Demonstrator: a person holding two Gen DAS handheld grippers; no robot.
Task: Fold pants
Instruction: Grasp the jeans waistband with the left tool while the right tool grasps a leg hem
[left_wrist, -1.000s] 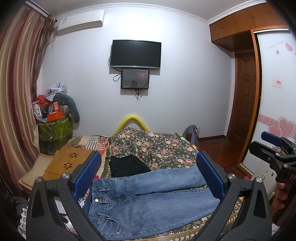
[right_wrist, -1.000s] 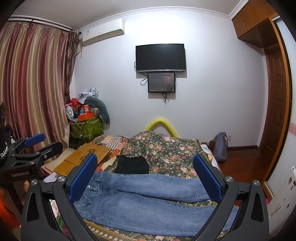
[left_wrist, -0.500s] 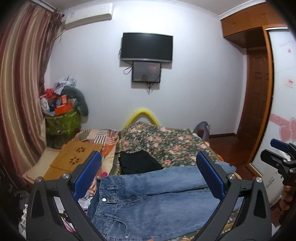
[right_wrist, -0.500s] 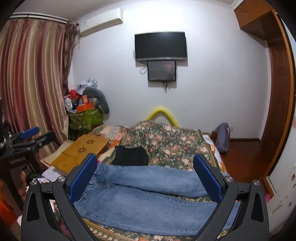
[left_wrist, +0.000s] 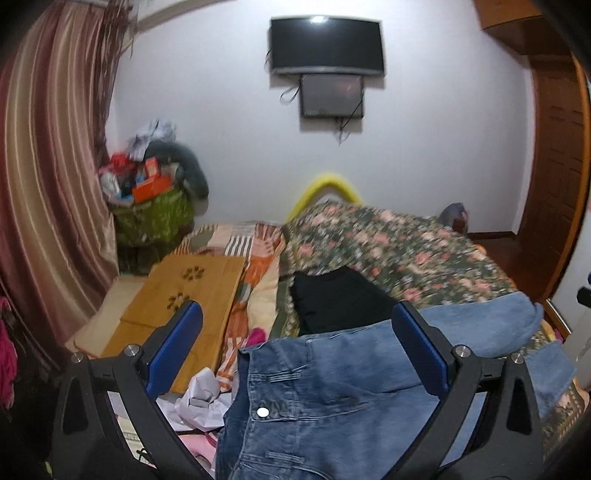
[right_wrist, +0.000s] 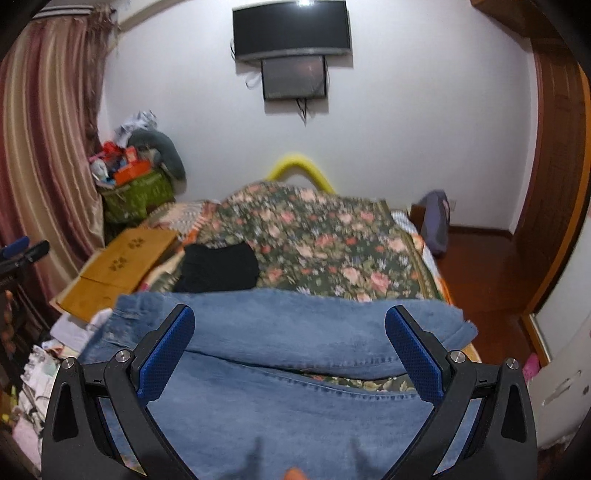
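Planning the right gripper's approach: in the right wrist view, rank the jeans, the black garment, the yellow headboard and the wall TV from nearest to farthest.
1. jeans, directly under the right gripper
2. black garment, ahead, left
3. yellow headboard, far end of the bed
4. wall TV, high on the wall

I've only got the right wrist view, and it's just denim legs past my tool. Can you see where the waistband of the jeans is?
Observer: Yes. In the left wrist view the waist end of the jeans fills the space in front of the left tool, with the silver button facing up.
Operator: Is that tool holding anything?
Observer: No, it is open, and nothing is pinched between its fingers.
Operator: Anything lying beside the waist?
Observer: Crumpled white paper lies just left of the waistband. I cannot tell whether they touch.
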